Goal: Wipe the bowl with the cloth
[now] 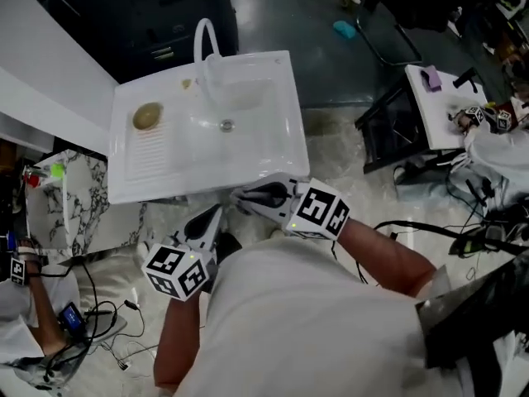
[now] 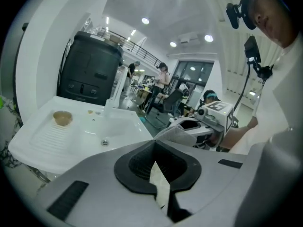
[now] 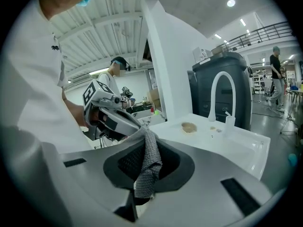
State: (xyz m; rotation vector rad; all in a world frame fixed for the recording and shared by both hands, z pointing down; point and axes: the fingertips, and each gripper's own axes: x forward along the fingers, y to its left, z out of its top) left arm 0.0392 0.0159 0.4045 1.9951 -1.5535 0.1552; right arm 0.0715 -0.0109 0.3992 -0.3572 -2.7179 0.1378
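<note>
A small brownish bowl sits on the ribbed drainboard of the white sink unit; it also shows in the left gripper view as the bowl and in the right gripper view as the bowl. My right gripper is shut on a grey cloth, which hangs down from its jaws. From the left gripper view the cloth drapes off the right gripper. My left gripper is shut with nothing held. Both grippers hover at the sink's near edge, well short of the bowl.
A curved white faucet rises at the back of the basin, whose drain lies in the middle. A black cabinet stands behind the sink. A marble-patterned counter is at left; cables and stands crowd the floor at right.
</note>
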